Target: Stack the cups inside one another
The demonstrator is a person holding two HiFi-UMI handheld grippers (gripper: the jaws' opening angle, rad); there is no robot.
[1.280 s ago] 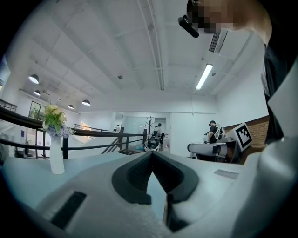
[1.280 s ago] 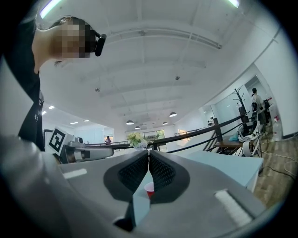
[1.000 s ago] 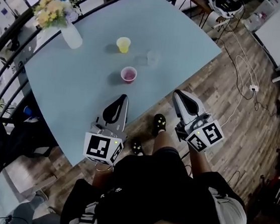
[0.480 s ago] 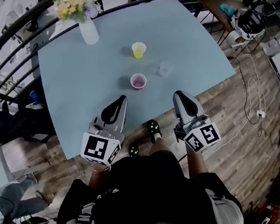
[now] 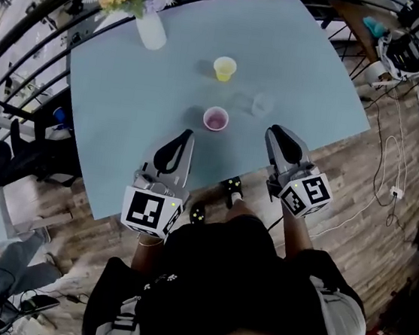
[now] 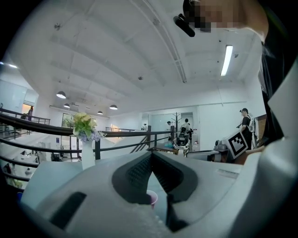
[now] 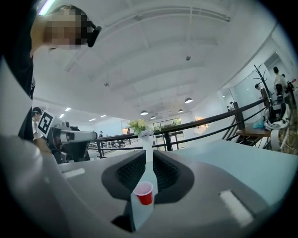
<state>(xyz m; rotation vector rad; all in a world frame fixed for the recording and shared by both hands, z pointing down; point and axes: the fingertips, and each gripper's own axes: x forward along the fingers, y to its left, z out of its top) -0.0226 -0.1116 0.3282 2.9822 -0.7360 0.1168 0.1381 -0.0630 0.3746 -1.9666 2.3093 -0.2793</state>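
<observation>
Three cups stand on the pale blue table [image 5: 125, 115]: a yellow cup [image 5: 224, 68] farthest, a clear cup [image 5: 260, 103] to its right and a pink cup [image 5: 215, 118] nearest. My left gripper [image 5: 185, 134] hovers over the table's near edge, left of the pink cup, shut and empty. The pink cup [image 6: 152, 199] shows low behind my left gripper [image 6: 151, 154]. My right gripper [image 5: 276, 132] is at the table's edge, right of the pink cup. Its jaws have just been opening to a narrow gap with nothing between them. Ahead of my right gripper [image 7: 149, 158] the pink cup [image 7: 144, 193] looks red.
A white vase of flowers [image 5: 151, 31] stands at the table's far left corner. A dark railing [image 5: 28, 42] runs behind the table. Wooden floor [image 5: 359, 181] lies to the right, with cables and chairs. People stand far off [image 6: 245, 122].
Both grippers have come forward toward the cups. The right one, earlier over the floor, now reaches the table's edge. The cups sit closer to the gripper tips.
</observation>
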